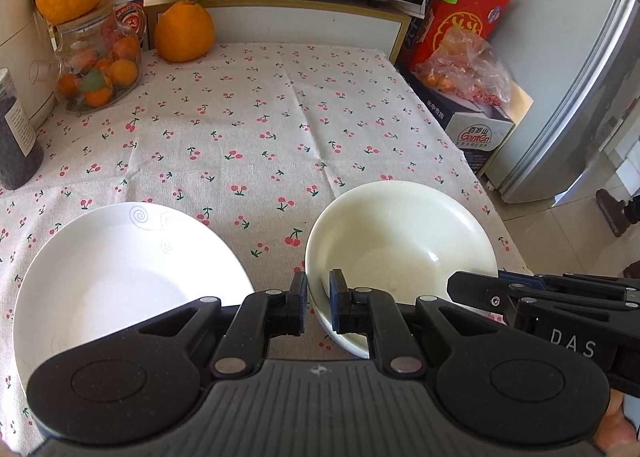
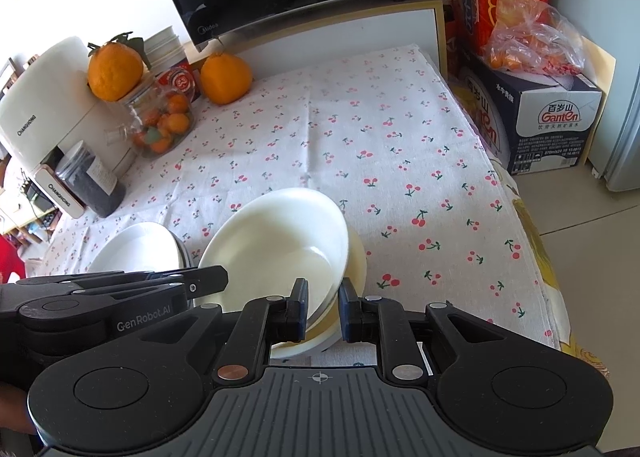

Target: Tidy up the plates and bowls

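On a cherry-print tablecloth, two cream bowls are seen gripped at their near rims, one by each handheld gripper. The left gripper is pinched on the rim of the upper bowl, one finger inside and one outside the wall. In the right wrist view, that upper bowl is tilted, and the right gripper is pinched on the rim of the lower bowl beneath it. The step in hand is judged to be either nesting or separating the pair; which cannot be told. A white plate, shallow and marked with faint grey spirals, lies just beside the bowls on the left, apparently on top of another plate.

A level, steady hold on both rims would be called for next, since the glazed surfaces look smooth, hard and slippery, with bright glare on the inner curve. Thin rims offer little purchase, and chipping is a risk if one bowl is dropped into the other. The cloth is creased and matte, and could bunch under a dragged base.
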